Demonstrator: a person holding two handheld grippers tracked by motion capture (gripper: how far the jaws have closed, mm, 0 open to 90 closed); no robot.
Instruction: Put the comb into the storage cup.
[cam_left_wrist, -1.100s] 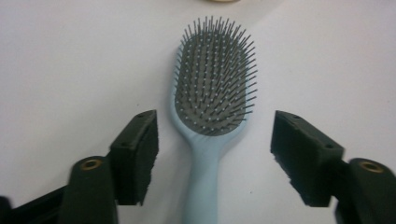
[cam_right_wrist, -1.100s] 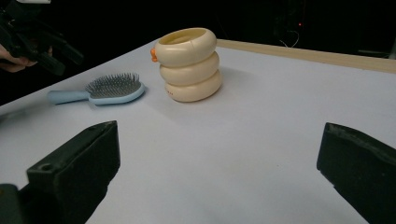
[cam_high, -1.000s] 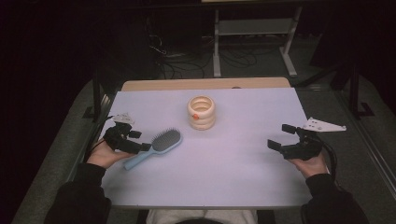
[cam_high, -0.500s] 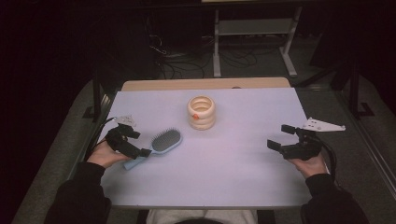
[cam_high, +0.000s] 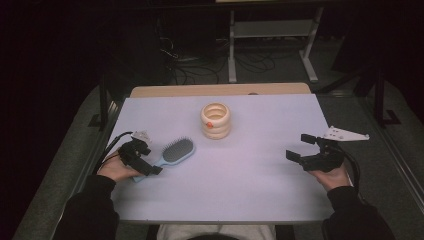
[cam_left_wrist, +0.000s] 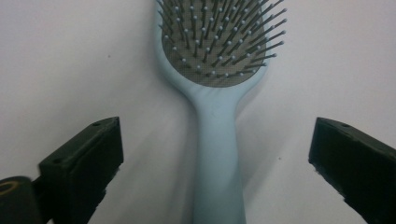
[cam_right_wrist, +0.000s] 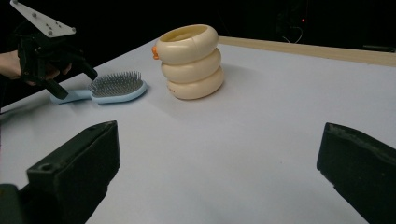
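Note:
A light blue hairbrush lies bristles up on the white table, its handle toward my left hand. My left gripper is low over that handle. In the left gripper view the handle runs between the jaws, and both pads stand well clear of it. The jaws of my left gripper have just been closing slightly from their widest and remain open. My right gripper rests open at the table's right with nothing between its jaws. A cream stack of three rings stands mid-table.
The ring stack has a small orange mark near its top. Dark floor, cables and a metal shelf frame lie beyond the table's far wooden edge. Bare tabletop separates the two grippers.
My left gripper has sunk toward the table around the brush handle, and its jaws stand wider. The brush, the ring stack and my right gripper have stayed in place.

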